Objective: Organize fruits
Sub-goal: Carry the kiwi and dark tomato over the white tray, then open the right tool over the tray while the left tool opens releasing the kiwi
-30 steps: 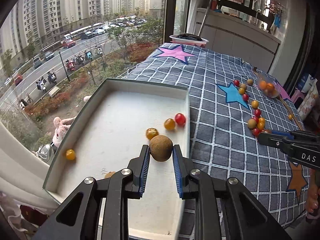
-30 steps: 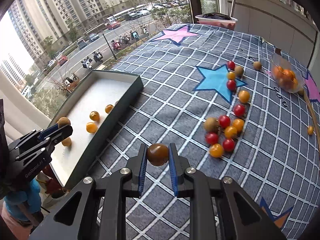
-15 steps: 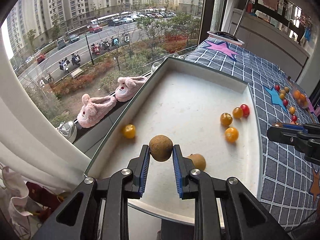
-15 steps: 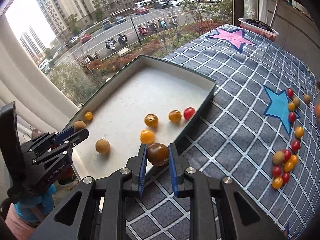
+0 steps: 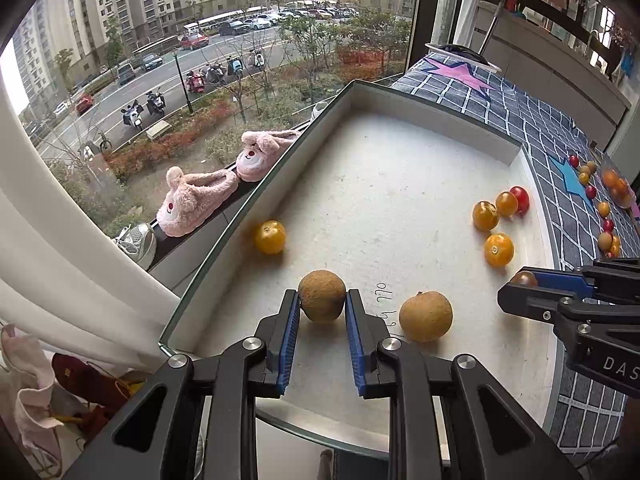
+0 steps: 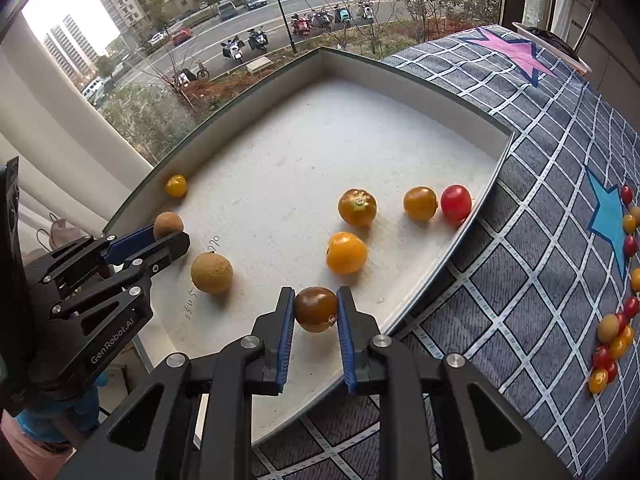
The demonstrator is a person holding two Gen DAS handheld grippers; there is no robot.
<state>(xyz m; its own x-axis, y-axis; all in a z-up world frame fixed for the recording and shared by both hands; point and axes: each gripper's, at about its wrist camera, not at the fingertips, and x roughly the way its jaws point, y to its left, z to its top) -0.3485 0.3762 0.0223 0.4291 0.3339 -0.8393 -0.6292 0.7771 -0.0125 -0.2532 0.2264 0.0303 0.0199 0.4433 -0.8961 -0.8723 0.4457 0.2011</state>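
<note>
Nearest in its own wrist view, the left gripper [image 5: 322, 306] is clamped on a rough, round brown longan [image 5: 322, 295], pinched between the blue pads and held over the near left part of the shallow white-floored rectangular tray [image 5: 400, 100]; whether it touches the floor cannot be told. Just to its right a second tan longan [image 5: 425, 316] lies loose on the tray floor. The right gripper [image 6: 316, 312] is likewise closed on a dark brownish-red cherry tomato [image 6: 316, 309], held above the tray's near edge, closer to the checked blue tablecloth [image 6: 540, 240]. Both fruits being round, neither has a long axis; each sits straight ahead between its fingers, so releasing probably needs only a slight lowering. Farther in lie yellow tomatoes [image 6: 346, 252] and one red tomato [image 6: 455, 202]; more fruit waits on the cloth beyond.
</note>
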